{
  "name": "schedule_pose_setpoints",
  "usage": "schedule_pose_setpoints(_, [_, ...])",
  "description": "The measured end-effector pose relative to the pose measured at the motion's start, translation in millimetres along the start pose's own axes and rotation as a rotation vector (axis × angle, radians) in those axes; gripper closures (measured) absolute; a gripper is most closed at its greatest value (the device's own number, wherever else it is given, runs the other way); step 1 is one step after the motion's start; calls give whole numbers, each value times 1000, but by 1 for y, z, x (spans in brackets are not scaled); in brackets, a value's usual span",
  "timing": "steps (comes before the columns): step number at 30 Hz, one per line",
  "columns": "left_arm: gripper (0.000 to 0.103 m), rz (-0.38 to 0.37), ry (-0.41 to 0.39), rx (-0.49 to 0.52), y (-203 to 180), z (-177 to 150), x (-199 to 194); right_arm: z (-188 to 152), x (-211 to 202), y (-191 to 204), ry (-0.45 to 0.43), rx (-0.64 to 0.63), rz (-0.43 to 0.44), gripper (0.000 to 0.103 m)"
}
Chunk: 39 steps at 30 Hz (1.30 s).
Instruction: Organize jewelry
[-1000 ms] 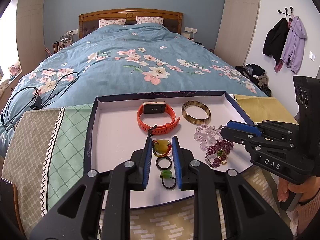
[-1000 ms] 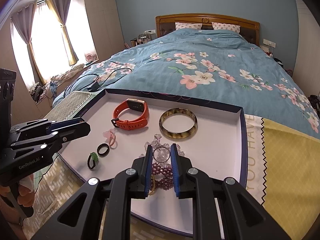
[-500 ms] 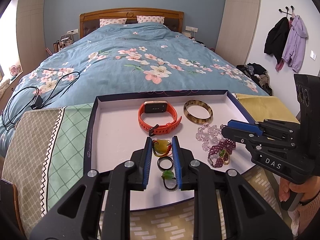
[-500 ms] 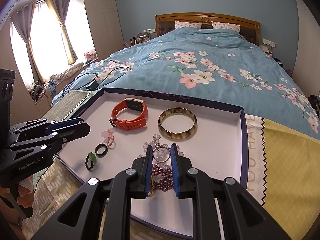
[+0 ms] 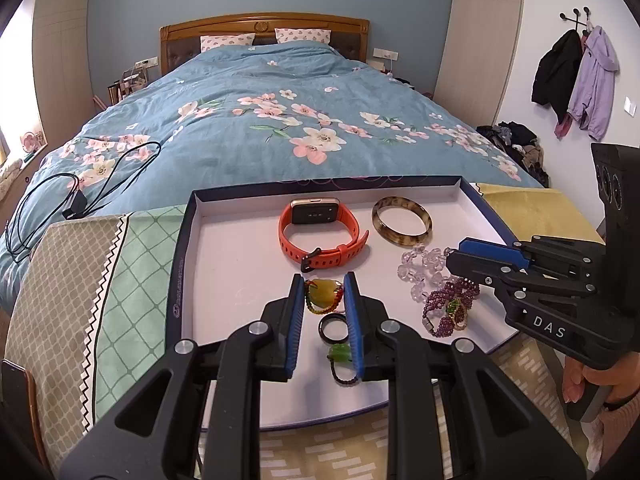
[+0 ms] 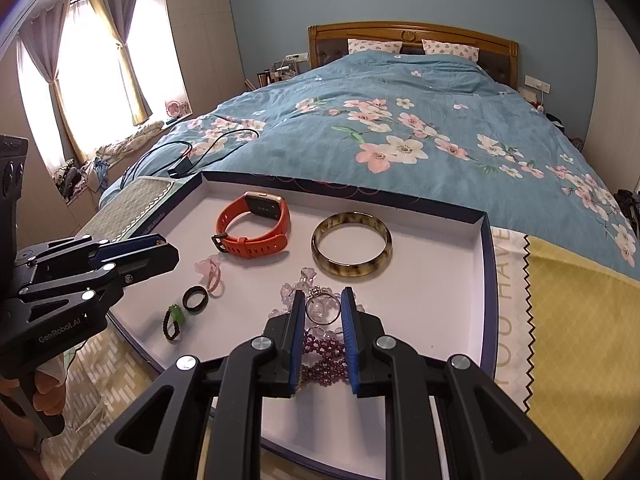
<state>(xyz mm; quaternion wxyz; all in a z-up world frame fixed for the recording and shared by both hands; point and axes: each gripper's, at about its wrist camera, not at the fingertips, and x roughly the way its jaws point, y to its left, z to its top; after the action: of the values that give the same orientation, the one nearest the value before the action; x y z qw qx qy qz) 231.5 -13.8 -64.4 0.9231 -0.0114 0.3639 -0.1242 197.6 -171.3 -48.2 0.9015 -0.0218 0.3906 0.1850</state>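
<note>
A white tray with a dark blue rim (image 5: pixel 184 248) (image 6: pixel 486 264) lies at the foot of the bed. In it are an orange smartwatch (image 5: pixel 320 232) (image 6: pixel 252 228), a brown bangle (image 5: pixel 402 221) (image 6: pixel 352 244), a clear bead bracelet (image 5: pixel 420 268), a purple bead bracelet (image 5: pixel 444 308) (image 6: pixel 324 356), a black ring (image 5: pixel 333 327) (image 6: pixel 195 298) and a green-stone cord ring (image 5: pixel 342 360) (image 6: pixel 173 318). My left gripper (image 5: pixel 322 292) is shut on a yellow-stone beaded ring (image 5: pixel 322 295). My right gripper (image 6: pixel 322 306) is shut on a silver ring (image 6: pixel 322 307) above the bead bracelets.
A pink ring (image 6: pixel 210 270) lies near the black ring. The tray sits on patterned cloths, green (image 5: pixel 120 280) to the left and yellow (image 6: pixel 580 320) to the right. A black cable (image 5: pixel 80 192) lies on the floral bedspread. Coats (image 5: pixel 576 76) hang on the right wall.
Both grippers have shifted very slightly over the tray, each still holding its ring. The jewelry in the tray has not moved.
</note>
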Motion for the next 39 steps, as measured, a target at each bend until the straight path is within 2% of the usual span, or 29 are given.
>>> schedule_pose_setpoints(17, [82, 35, 49, 13, 21, -13, 11, 0, 16, 0, 44, 1, -25, 85])
schedule_pose_setpoints(18, [81, 36, 50, 13, 22, -13, 10, 0, 16, 0, 42, 3, -28, 85])
schedule_pose_setpoints(20, [73, 37, 47, 11, 24, -14, 8, 0, 14, 0, 40, 8, -24, 85])
schedule_pose_setpoints(27, [61, 23, 10, 10, 28, -19, -19, 3, -10, -2, -16, 26, -18, 77])
schedule_pose_setpoints(30, [47, 12, -22, 13, 30, -22, -36, 3, -25, 0, -53, 27, -10, 70])
schedule_pose_setpoints(32, [38, 21, -52, 32, 25, -22, -47, 2, -37, 5, -85, 27, -7, 59])
schedule_pose_setpoints(33, [35, 30, -66, 41, 25, -24, -53, 1, -42, 6, -98, 28, -8, 49])
schedule_pose_setpoints(34, [28, 37, -81, 41, 26, -26, -59, -1, -48, 8, -118, 29, -13, 43])
schedule_pose_setpoints(36, [23, 35, -114, 43, 24, -29, -72, -6, -61, 13, -152, 26, -24, 37])
schedule_pose_setpoints(38, [8, 40, -145, 46, 18, -32, -89, -11, -70, 17, -178, 25, -40, 23])
schedule_pose_setpoints(39, [6, 48, -171, 43, 15, -34, -98, -14, -76, 18, -199, 29, -43, 20])
